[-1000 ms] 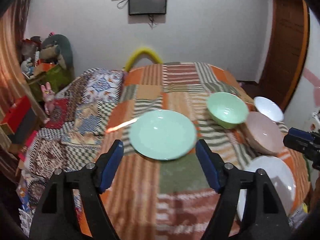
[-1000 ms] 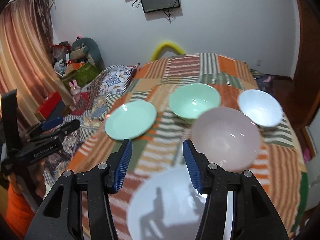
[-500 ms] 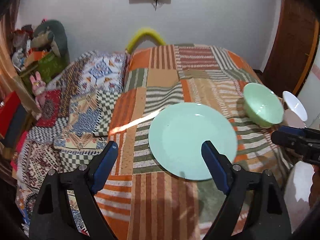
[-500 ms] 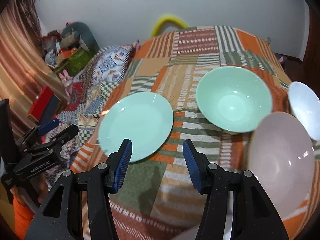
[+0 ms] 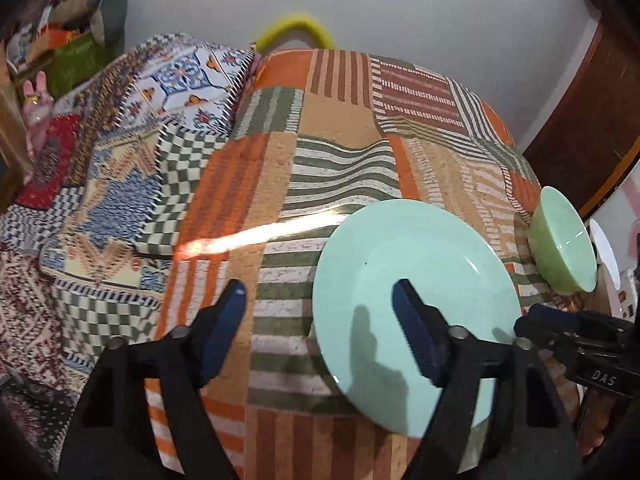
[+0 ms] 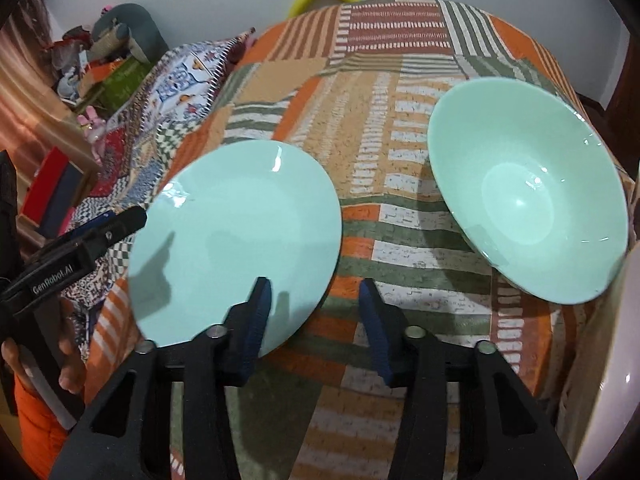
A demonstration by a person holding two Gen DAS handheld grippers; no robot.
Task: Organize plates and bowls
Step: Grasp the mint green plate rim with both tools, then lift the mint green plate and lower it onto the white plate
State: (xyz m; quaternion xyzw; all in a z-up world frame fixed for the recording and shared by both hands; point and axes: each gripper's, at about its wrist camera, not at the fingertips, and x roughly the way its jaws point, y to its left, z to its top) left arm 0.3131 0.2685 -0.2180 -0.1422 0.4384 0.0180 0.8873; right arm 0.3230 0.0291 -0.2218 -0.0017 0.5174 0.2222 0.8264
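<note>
The green plate [image 5: 416,280] is laid flat on the patchwork bedspread [image 5: 340,128], its near edge cut off behind the left gripper [image 5: 320,300], whose jaws are closing; one finger is seen over the plate, the other over the cloth, and no pad is pressed on anything. In the right wrist view the right gripper [image 6: 314,300] is closing too, straddling the plate's rim, contact not being discernible. The green bowl [image 6: 528,196] is set just beside the plate, apart from it. A white dish [image 6: 608,380] is cropped at the frame's edge. A hand [image 6: 60,368] is partly hidden.
</note>
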